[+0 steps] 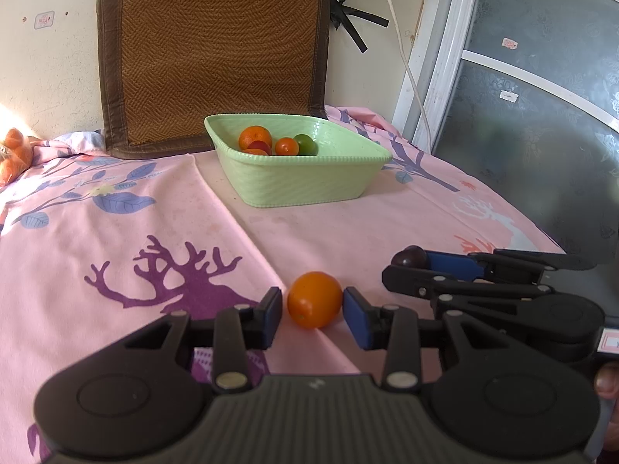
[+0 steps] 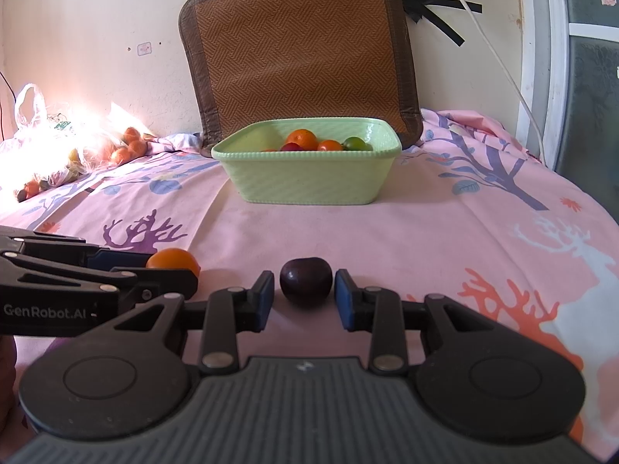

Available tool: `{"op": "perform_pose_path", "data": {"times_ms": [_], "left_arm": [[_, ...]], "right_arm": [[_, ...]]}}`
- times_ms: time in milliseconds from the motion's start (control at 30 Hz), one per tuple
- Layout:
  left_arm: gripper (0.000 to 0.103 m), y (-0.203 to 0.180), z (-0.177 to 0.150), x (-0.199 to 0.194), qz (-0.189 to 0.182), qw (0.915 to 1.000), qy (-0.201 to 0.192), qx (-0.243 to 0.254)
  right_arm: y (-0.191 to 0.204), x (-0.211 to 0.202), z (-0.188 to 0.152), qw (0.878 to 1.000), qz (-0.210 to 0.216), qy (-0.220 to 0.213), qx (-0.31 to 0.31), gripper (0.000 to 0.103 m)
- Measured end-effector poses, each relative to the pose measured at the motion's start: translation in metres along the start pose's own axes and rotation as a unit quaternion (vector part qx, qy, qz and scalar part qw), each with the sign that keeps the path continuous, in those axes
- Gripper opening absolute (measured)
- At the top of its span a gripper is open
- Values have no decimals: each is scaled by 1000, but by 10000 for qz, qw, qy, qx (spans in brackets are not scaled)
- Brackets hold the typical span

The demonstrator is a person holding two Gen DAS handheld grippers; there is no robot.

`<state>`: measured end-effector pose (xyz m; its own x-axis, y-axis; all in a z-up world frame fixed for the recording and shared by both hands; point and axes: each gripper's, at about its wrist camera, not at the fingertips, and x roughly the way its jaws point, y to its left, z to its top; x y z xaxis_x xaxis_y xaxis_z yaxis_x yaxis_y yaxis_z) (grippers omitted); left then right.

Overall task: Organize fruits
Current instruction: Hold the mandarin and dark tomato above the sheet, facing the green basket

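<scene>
**Q:** Where is the fruit, and what are your claws doing?

**A:** In my left wrist view, an orange sits on the cloth at lower centre, between the two blue pads of my left claw. The right pad touches its skin; on the left a thin gap shows, so I cannot tell whether the claw truly pinches it. The jaws are narrow, only as wide as the orange.

In my right wrist view, a dark plum lies at lower centre between the pads of my right claw. A sliver of cloth shows on each side of it, so the pads are not pressing it.

**Q:** How do the two claws lie to each other?

**A:** Side by side. The right claw shows at the right edge of the left view, and the left claw at the left edge of the right view.

**Q:** And farther out?

**A:** A green basket stands at centre, well behind both fruits, holding oranges, something red and a green fruit. All of it rests on a pink cloth printed with deer and branches. A woven brown mat leans on the wall behind the basket. At the left of the right view lies a plastic bag with more fruit, in bright glare.
</scene>
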<state>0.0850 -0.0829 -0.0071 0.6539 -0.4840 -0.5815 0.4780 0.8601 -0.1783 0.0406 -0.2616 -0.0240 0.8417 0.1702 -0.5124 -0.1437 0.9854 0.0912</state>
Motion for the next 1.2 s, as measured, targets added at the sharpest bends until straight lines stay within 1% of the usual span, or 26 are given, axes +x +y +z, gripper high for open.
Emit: {"op": "perform_pose_path", "data": {"times_ms": [733, 767, 800, 867, 1200], "left_arm": [[36, 0, 0, -1, 0, 10000, 0, 1], [36, 0, 0, -1, -1, 10000, 0, 1], [36, 0, 0, -1, -1, 10000, 0, 1], [37, 0, 0, -1, -1, 10000, 1, 1], [37, 0, 0, -1, 0, 10000, 1, 2]], "right_arm": [[-1, 0, 0, 10000, 2, -6, 23, 37], [-1, 0, 0, 10000, 1, -8, 29, 38], [-1, 0, 0, 10000, 3, -9, 29, 42], [-1, -1, 1, 10000, -10, -35, 35, 46], [-1, -1, 1, 10000, -13, -33, 44, 46]]}}
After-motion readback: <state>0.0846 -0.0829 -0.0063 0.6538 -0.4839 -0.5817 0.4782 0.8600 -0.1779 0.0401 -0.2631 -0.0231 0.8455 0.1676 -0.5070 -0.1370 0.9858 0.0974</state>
